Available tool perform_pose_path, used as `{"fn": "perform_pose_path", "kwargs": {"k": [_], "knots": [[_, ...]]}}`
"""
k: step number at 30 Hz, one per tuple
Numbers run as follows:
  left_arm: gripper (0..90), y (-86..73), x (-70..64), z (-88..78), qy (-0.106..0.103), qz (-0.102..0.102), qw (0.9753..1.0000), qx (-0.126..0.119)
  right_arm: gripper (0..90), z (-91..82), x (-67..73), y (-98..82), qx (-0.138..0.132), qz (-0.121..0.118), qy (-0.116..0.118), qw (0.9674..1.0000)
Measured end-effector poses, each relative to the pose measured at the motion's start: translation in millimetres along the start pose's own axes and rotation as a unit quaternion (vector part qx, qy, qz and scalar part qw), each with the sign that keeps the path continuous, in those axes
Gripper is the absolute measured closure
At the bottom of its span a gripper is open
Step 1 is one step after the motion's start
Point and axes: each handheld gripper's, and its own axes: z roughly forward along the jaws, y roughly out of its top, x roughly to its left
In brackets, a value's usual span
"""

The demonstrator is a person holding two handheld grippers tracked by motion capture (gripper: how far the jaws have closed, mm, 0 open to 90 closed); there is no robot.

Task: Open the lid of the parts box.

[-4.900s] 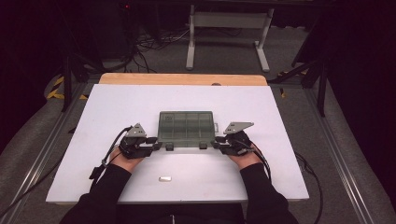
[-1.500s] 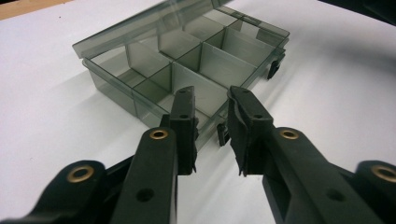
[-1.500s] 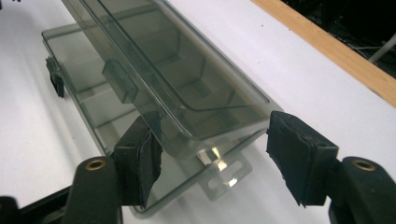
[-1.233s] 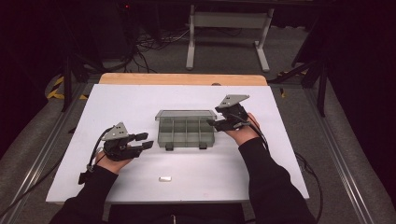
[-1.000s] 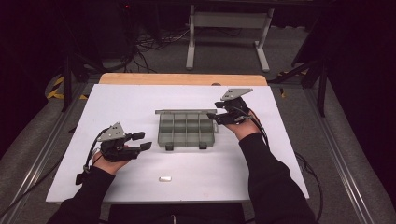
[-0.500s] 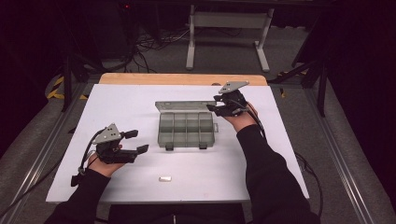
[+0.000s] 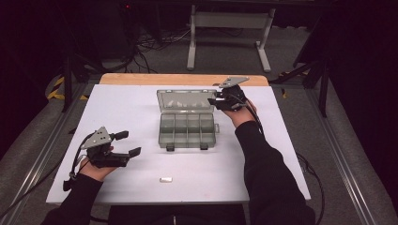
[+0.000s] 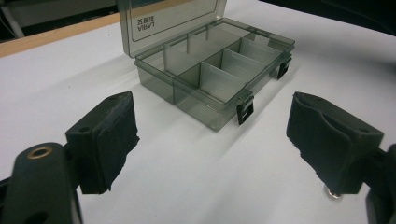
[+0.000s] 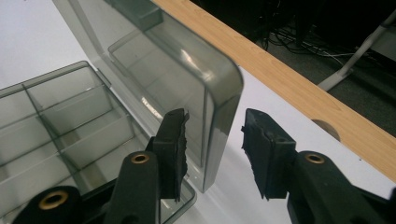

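A: Organizer box (image 9: 60, 121), right gripper view: what is cut off?
B: Lid (image 9: 154, 60) top and the left compartments, lost past the frame edges.
A: Small pale piece (image 7: 165, 179) on the worktop (image 7: 281, 154), in front of the box?
B: Too small to identify.

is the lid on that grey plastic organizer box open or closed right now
Open. The lid stands swung up behind the organizer box, baring its empty compartments; the right hand-held gripper has its jaws either side of the lid's edge.
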Motion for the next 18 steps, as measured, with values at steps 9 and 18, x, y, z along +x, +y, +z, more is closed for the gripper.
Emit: {"fn": "perform_pose_path", "kwargs": {"k": [9,18], "knots": [[14.9,-3.7,2.4,-1.2,0.012,0.005,0.9999,0.005,63.6,12.1,-8.6,2.5,-0.009,0.022,-0.004,0.9997],[15.1,-3.6,3.8,-3.4,0.014,0.001,0.9999,0.000,62.4,22.7,-12.4,3.4,-0.004,0.019,-0.013,0.9997]]}}
